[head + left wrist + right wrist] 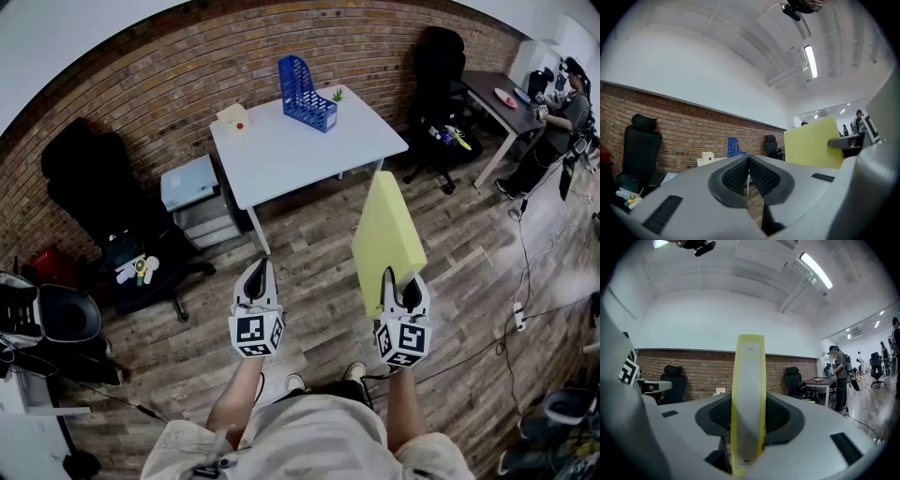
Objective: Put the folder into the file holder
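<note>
One low pinch: right gripper (401, 284) jaws clamped on yellow folder (386, 234); left gripper (255, 274) jaws pressed together, empty. Could pivot or slip, missing blue file holder (307, 92).

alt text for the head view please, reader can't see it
Seen from above, a person's right gripper holds a yellow folder upright, while the left gripper is shut and empty. Ahead, a blue file holder stands on a white table by a brick wall.

Evenly bright in here from the ceiling strip lights (809, 61), shadows soft. Heavy fisheye warps the edges, and the corners go black.
</note>
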`<state>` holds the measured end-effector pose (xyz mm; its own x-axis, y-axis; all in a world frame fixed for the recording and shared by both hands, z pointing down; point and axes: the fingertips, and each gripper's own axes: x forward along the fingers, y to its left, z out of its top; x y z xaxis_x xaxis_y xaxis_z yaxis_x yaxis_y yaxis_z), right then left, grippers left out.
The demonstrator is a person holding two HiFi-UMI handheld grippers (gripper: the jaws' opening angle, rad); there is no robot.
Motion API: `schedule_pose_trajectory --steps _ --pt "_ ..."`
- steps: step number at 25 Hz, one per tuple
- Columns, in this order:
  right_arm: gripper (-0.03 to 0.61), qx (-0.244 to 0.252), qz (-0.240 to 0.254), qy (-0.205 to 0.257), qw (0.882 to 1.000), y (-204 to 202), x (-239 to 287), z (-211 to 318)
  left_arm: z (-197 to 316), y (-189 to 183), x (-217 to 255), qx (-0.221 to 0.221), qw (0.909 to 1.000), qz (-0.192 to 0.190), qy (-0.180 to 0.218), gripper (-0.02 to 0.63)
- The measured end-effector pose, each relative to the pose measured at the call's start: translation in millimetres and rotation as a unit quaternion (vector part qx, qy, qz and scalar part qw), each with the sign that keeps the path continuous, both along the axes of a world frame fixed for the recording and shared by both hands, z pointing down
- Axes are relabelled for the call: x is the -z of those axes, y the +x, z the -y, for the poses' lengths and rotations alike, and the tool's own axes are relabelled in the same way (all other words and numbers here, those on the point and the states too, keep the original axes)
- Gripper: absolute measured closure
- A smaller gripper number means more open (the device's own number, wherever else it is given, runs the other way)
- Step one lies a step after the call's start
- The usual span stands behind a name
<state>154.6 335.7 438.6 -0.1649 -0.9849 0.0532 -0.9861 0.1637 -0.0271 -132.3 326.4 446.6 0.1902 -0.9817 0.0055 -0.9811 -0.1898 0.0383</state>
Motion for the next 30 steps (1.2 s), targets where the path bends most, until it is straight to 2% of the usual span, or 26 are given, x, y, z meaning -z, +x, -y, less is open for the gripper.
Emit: schedule_pose_trajectory --steps 4,9,15,25,30 --pt "0.391 -0.004 -0.006 0.006 1.0 -14 5 -8 -8 -12 4 -0.007 0.9999 0.01 0.008 0.598" --pt "0.391 -0.011 -0.014 0.01 1.0 -21 9 -19 -19 -22 6 -0.007 0.9999 0.001 0.013 0.598" --pt "0.385 -0.016 0.0 0.012 1.0 -42 9 -26 -31 -43 9 -0.006 0.9998 0.005 0.019 0.598" --pt "0.391 -0.004 -0.018 0.009 1.0 -86 5 -45 -51 -79 2 -0.005 0.9999 -0.001 0.016 0.598" --pt "0.394 0.009 -0.027 0.003 1.0 -99 3 -51 -53 -85 0 -0.008 0.9999 -0.004 0.013 0.598"
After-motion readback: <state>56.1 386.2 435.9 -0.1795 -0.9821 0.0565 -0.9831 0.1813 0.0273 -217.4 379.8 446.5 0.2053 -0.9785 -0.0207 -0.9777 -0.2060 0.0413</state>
